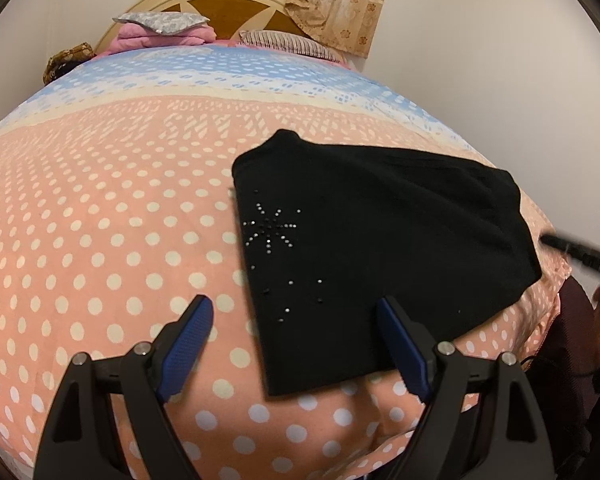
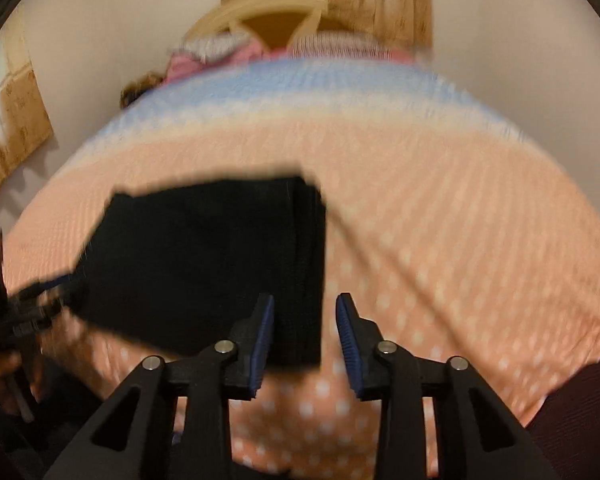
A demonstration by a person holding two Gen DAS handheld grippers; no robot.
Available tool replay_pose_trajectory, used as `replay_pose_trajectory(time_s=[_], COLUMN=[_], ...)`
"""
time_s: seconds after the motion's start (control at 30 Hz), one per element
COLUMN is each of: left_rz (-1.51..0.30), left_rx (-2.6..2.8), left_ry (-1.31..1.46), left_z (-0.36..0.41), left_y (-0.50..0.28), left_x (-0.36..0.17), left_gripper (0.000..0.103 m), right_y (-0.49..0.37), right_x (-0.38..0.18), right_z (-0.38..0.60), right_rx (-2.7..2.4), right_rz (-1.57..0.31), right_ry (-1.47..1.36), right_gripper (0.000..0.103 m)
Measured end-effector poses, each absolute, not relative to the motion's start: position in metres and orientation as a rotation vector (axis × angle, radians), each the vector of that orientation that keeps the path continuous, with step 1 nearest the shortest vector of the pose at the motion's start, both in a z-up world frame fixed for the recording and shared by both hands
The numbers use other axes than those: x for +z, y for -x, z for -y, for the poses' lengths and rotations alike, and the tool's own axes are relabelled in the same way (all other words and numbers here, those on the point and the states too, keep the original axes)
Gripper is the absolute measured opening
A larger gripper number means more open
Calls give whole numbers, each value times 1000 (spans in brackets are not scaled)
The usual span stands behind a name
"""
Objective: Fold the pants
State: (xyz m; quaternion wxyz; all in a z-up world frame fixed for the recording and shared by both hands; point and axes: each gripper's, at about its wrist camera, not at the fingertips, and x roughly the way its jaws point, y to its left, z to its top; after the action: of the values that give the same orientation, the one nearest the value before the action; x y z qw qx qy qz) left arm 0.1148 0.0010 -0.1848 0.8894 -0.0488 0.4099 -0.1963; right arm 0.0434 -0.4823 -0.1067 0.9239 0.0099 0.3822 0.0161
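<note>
On the near part of the polka-dot bed (image 1: 100,240), the black pants (image 1: 380,240) are lying folded, stretching right, the left gripper (image 1: 296,344) gaping empty above their near-left corner. In the blurred right-wrist view, the right gripper (image 2: 305,344) is hovering parted, seemingly empty, over the pants' (image 2: 204,264) near-right edge.

Black rhinestoned pants (image 1: 380,248) lie folded flat on bedspread (image 1: 100,220)

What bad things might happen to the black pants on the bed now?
The folded pants lie close to the bed's near edge, so a nudge might slide them off. Both the left gripper and right gripper are open and holding nothing; the right view is blurred by motion, so a quick grab may rumple the fold.
</note>
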Motion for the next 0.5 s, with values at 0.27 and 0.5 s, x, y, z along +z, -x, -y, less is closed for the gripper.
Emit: replay_pose_trajectory(time_s=[0.27,0.5], left_rz=[-853,-853], left_rx=[-405,-407], left_ry=[80,68], left_z=[1,2], left_y=[-117,-118], left_x=[-187,-188], left_gripper=[88,91], right_y=[-111,-129], right_x=[-109,-136], right_z=[460,491], right_rx=[225,198], right_rz=[-792,-843], right_ry=[-62,-180], right_gripper=[36,36])
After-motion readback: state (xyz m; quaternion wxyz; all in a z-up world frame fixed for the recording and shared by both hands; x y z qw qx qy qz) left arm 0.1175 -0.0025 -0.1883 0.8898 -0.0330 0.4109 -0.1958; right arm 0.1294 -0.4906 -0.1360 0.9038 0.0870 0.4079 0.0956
